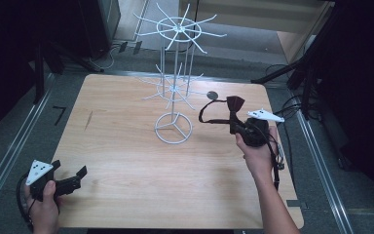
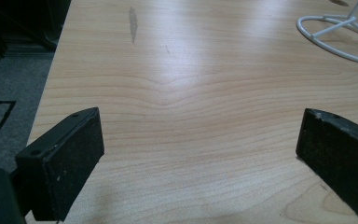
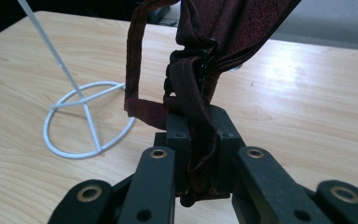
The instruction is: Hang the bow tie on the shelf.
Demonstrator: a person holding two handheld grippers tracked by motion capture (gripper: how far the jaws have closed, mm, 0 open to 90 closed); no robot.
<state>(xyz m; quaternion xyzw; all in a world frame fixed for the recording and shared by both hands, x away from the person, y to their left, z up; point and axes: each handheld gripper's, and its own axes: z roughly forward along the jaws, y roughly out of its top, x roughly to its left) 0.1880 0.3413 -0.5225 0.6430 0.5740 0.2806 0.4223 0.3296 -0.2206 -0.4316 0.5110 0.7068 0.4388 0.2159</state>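
A dark red bow tie with a strap loop hangs in the air to the right of a white wire display stand. My right gripper is shut on the bow tie's band, which is pinched between the two jaws, with the bow rising above them. The stand's round base sits on the table to the left of that grip. My left gripper rests at the table's near left corner with its jaws wide apart over bare wood, nothing between its pads.
The wooden table carries the stand near its far middle, and a small dark disc lies behind the bow tie. Black frames and cables stand on the grey floor to both sides. A black mark is on the floor at the left.
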